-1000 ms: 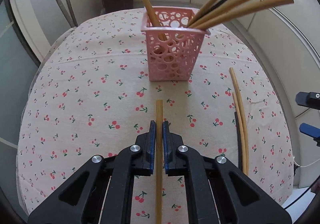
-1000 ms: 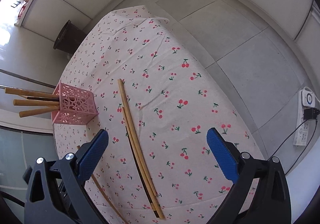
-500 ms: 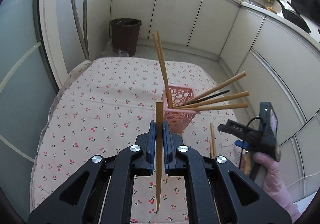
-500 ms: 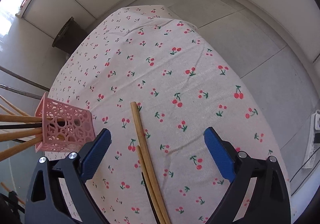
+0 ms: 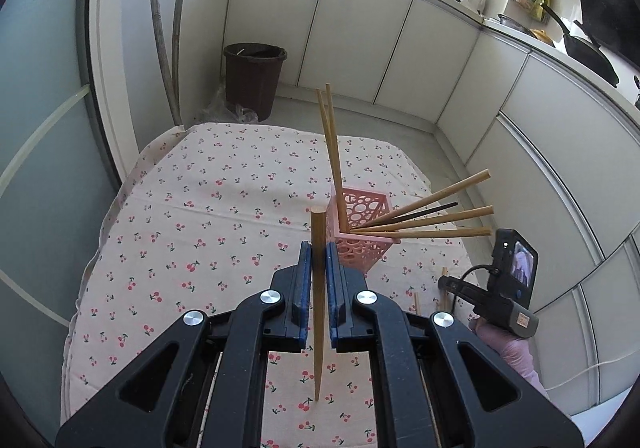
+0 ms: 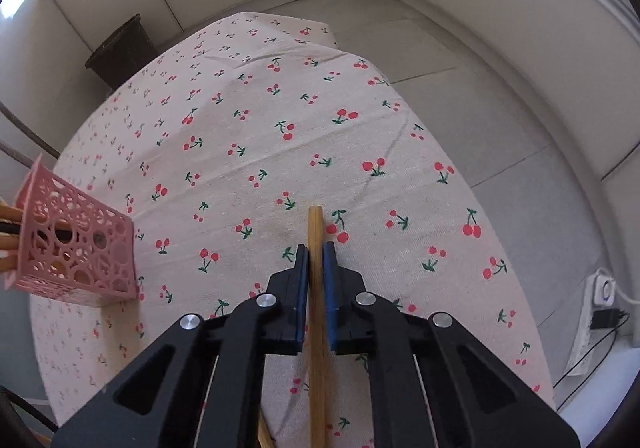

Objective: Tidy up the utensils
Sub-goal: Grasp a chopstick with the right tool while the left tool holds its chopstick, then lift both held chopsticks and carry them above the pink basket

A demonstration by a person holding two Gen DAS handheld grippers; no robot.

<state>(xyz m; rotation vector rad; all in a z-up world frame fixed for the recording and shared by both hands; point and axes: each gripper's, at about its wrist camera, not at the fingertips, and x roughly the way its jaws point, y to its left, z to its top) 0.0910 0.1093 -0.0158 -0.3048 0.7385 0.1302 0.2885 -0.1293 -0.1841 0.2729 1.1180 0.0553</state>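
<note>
Between the closed pads of the left gripper [image 5: 319, 248] stands a wooden chopstick [image 5: 318, 312], lifted off the cloth; the right gripper [image 6: 315, 252] has just been closing onto a second chopstick [image 6: 316, 288] that lies on the tablecloth [image 6: 248, 120]. Both look light, stiff and smooth, so a grip near the middle seems safest. The pink basket [image 5: 362, 236] already holds several chopsticks, leaning outward

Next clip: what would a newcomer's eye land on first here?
Probably the pink basket on the cherry-print tablecloth, bristling with wooden chopsticks that fan out to the right. Next, the left tool lifted above the table, clamped on a chopstick. In the right wrist view, the right tool has just closed on another chopstick lying on the cloth.
</note>
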